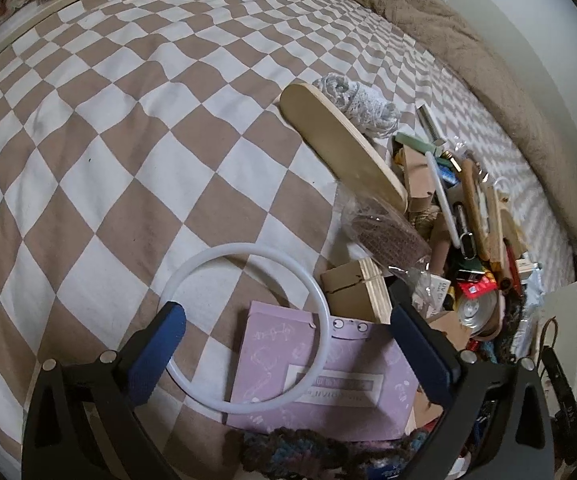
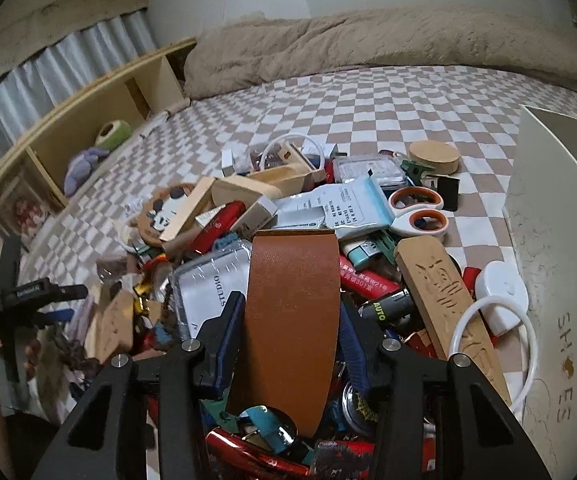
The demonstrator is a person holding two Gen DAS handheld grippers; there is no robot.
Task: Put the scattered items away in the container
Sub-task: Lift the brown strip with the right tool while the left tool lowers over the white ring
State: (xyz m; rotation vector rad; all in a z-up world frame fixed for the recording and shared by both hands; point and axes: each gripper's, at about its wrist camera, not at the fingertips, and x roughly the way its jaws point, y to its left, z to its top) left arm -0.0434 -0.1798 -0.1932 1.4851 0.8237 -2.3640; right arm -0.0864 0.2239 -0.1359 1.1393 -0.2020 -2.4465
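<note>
My right gripper (image 2: 288, 308) is shut on a brown leather strap (image 2: 292, 320), held upright above a pile of scattered items (image 2: 308, 216) on the checkered bed. The white container (image 2: 560, 248), marked "SHOES", stands at the right. My left gripper (image 1: 284, 328) is open, its blue pads either side of a white plastic ring (image 1: 244, 332) and a purple box (image 1: 328, 380). The ring lies partly on the box. The left gripper also shows in the right wrist view (image 2: 48, 300) at the far left.
A wooden oval board (image 1: 340, 148), a white lace roll (image 1: 352, 104) and a small cardboard box (image 1: 356, 292) lie by the pile. Scissors (image 2: 420, 212), a carved wooden plank (image 2: 448, 304) and a white cable loop (image 2: 496, 340) lie near the container. A beige blanket (image 2: 368, 44) lines the far edge.
</note>
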